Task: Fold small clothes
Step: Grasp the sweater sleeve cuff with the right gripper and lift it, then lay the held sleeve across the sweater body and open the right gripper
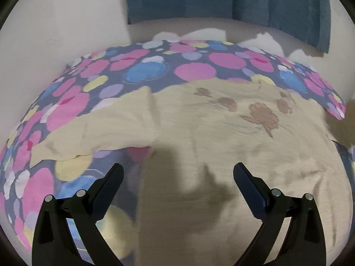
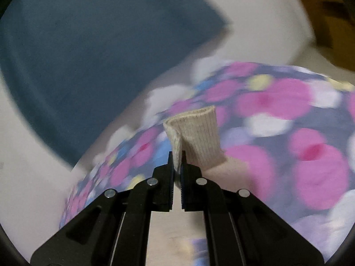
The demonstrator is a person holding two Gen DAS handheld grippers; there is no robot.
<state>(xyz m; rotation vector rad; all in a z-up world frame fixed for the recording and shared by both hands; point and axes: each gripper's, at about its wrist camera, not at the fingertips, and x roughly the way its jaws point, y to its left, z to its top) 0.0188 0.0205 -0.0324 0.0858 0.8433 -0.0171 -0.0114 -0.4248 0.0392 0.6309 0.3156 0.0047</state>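
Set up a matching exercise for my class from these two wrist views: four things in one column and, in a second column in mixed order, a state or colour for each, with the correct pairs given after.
Column 1
1. left claw
2. right claw
3. beige garment
4. bedspread

Column 2
A. covered in pink, blue and yellow spots
B. shut on a ribbed cuff
C. open, hovering over cloth
D. spread flat, with a brown print

Pairs: 1-C, 2-B, 3-D, 4-A
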